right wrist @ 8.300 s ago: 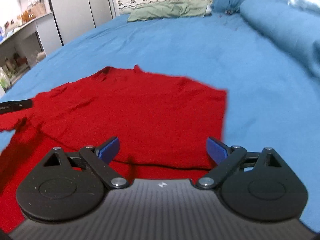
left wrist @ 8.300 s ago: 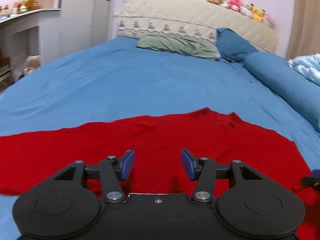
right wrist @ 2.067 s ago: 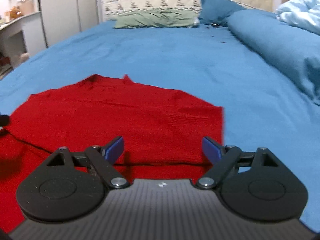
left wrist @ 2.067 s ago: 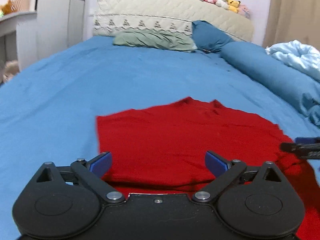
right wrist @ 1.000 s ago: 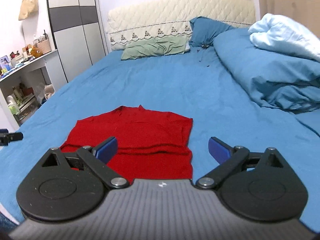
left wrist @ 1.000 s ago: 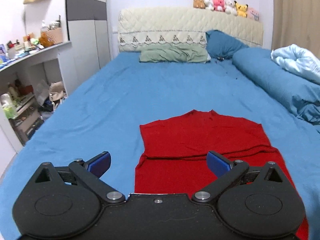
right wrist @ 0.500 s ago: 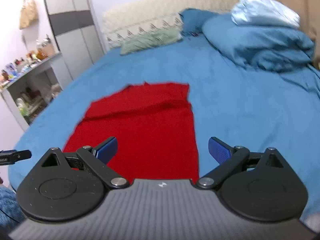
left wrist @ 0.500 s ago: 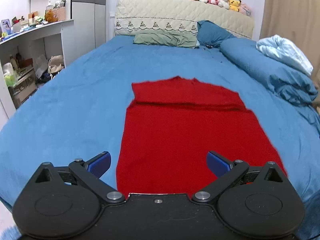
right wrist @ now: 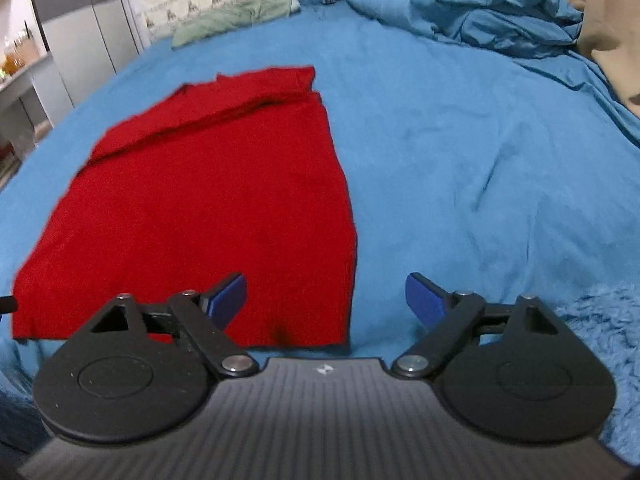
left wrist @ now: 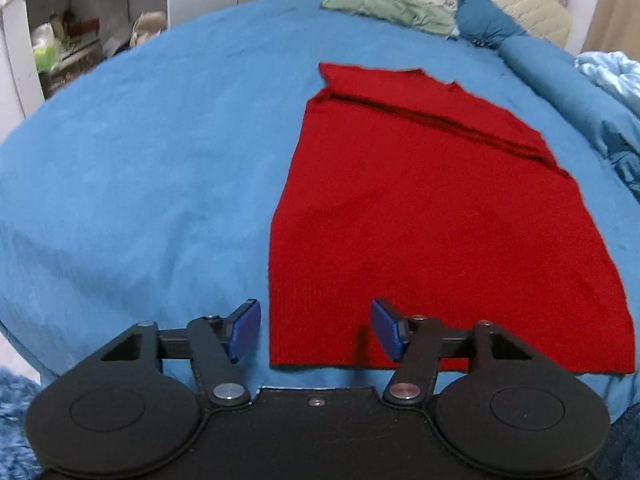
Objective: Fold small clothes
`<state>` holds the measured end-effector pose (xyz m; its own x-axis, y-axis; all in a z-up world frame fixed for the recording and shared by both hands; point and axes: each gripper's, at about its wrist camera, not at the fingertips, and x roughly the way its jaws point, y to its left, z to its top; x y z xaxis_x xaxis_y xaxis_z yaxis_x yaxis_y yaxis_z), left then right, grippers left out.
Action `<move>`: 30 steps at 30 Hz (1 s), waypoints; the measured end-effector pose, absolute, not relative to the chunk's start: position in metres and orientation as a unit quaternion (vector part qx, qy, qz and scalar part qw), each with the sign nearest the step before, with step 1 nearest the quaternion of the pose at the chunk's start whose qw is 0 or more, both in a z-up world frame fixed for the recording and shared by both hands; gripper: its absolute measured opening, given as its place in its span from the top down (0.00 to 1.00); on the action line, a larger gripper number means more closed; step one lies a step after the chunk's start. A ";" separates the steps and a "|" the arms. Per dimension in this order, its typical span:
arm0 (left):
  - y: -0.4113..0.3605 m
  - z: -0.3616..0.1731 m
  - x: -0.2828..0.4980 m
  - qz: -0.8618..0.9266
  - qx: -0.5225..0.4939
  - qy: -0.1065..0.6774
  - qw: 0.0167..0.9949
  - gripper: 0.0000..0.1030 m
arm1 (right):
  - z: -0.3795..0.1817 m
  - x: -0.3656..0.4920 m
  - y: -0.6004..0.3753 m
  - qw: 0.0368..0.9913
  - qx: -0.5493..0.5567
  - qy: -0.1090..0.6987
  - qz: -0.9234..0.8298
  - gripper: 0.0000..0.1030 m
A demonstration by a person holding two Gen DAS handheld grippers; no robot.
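Note:
A red knit garment [left wrist: 420, 208] lies flat on the blue bed, its sides folded in to a long rectangle, with a fold line across the far end. My left gripper [left wrist: 316, 330] is open and empty, low over the garment's near left corner. In the right wrist view the garment [right wrist: 208, 208] lies left of centre. My right gripper [right wrist: 326, 298] is open and empty, straddling the garment's near right corner. A tip of the left gripper [right wrist: 6, 304] shows at the far left edge.
The blue bedsheet [left wrist: 140, 168] spreads all round. A rolled blue duvet [right wrist: 460, 4] lies along the right side. Green and blue pillows [left wrist: 384, 6] sit at the headboard. Shelves [left wrist: 64, 40] stand at the left. A fuzzy blue rug [right wrist: 600, 320] lies below the bed edge.
Both grippers have dropped down and moved in towards the garment's near hem. The left jaws have narrowed a little. The garment has not moved.

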<state>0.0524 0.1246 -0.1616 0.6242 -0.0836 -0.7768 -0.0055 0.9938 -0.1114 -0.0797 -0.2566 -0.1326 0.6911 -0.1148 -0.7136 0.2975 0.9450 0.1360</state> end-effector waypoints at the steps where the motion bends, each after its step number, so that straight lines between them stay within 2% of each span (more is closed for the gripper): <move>1: 0.123 -0.165 0.054 -0.019 -0.047 0.437 0.898 0.42 | -0.137 -0.078 -0.256 0.909 0.119 0.382 -0.114 0.05; 3: 0.121 -0.170 0.057 -0.018 -0.041 0.445 0.894 0.43 | -0.144 -0.075 -0.257 0.904 0.117 0.395 -0.112 0.15; 14: 0.131 -0.194 0.067 -0.021 -0.082 0.466 0.881 0.43 | -0.171 -0.057 -0.259 0.885 0.128 0.435 -0.103 0.41; 15: 0.131 -0.194 0.065 -0.022 -0.082 0.465 0.881 0.43 | -0.172 -0.057 -0.258 0.885 0.128 0.436 -0.100 0.47; 21: 0.138 -0.189 0.061 -0.019 -0.110 0.468 0.877 0.68 | -0.171 -0.059 -0.254 0.888 0.135 0.431 -0.083 0.68; 23: 0.143 -0.188 0.063 -0.021 -0.131 0.471 0.872 0.85 | -0.170 -0.060 -0.256 0.888 0.141 0.429 -0.083 0.76; 26: 0.145 -0.185 0.060 -0.020 -0.142 0.470 0.871 0.92 | -0.167 -0.064 -0.259 0.889 0.155 0.423 -0.080 0.78; 30: 0.138 -0.172 0.050 -0.016 -0.120 0.458 0.881 0.93 | -0.160 -0.069 -0.264 0.893 0.176 0.408 -0.077 0.79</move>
